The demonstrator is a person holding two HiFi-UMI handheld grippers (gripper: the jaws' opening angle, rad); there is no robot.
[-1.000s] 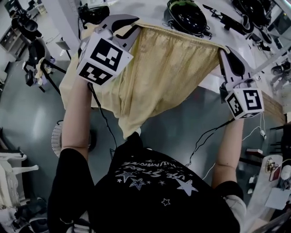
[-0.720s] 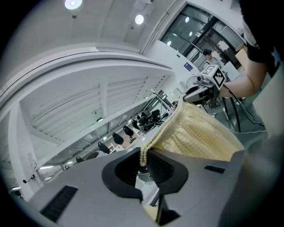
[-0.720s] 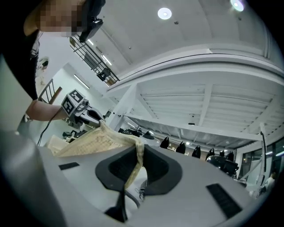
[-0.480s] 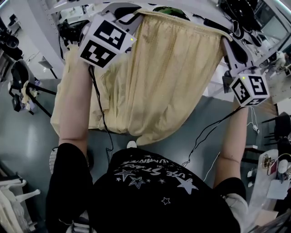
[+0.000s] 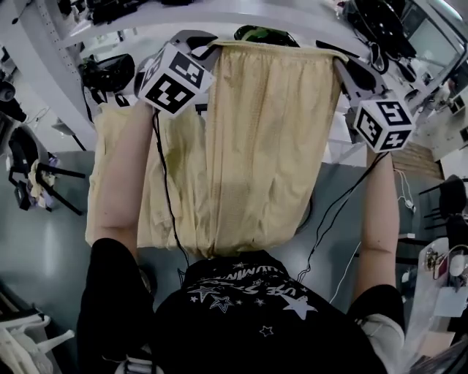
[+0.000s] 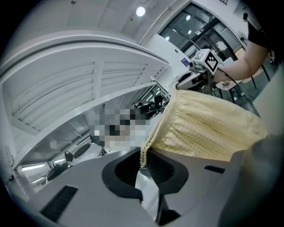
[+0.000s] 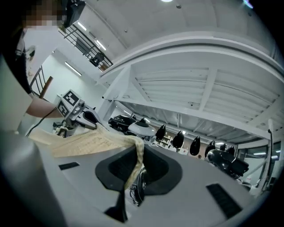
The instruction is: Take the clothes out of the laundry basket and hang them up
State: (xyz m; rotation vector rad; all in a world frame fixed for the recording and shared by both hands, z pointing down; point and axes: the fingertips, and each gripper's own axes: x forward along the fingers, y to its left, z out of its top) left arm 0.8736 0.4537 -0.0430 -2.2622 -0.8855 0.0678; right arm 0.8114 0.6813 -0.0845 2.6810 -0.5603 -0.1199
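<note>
While the pale yellow garment (image 5: 263, 139) hangs spread in front of the person, its gathered waistband (image 5: 270, 47) runs almost level from the left gripper (image 5: 208, 47) to the right gripper (image 5: 342, 66). The cloth falls from there towards the person's black shirt (image 5: 248, 314), so its long axis goes downward. Both forearms are raised and stretched forward, well apart. Each pair of jaws is closed narrowly on one end of the waistband. The lower hem meets the shirt and is hard to make out, and a side part of the cloth is partly hidden by the left forearm (image 5: 121, 190). A white shelf (image 5: 219, 16) stands just beyond the waistband.
</note>
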